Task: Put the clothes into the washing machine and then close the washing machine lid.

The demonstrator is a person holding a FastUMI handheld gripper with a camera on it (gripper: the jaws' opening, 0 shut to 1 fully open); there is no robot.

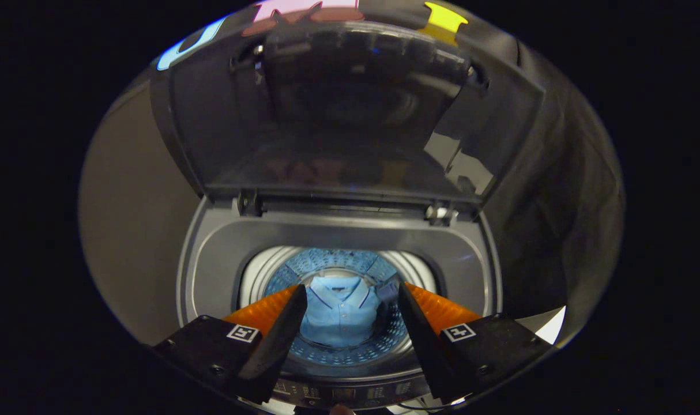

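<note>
A top-loading washing machine [338,242] stands below me with its dark glass lid [350,115] raised upright behind the opening. Down inside the drum [350,351] lies a light blue collared shirt [338,314], folded flat with its buttons facing up. My gripper [352,291] hovers above the drum mouth, open, and the shirt shows in the gap between the two fingers, well below them. Nothing is held between the fingers.
The lid's two hinges [249,203] [440,213] sit at the back of the grey top rim. The control panel [344,393] runs along the machine's front edge under my fingers. A beige wall [131,230] stands to the left, dark cloth [557,202] to the right.
</note>
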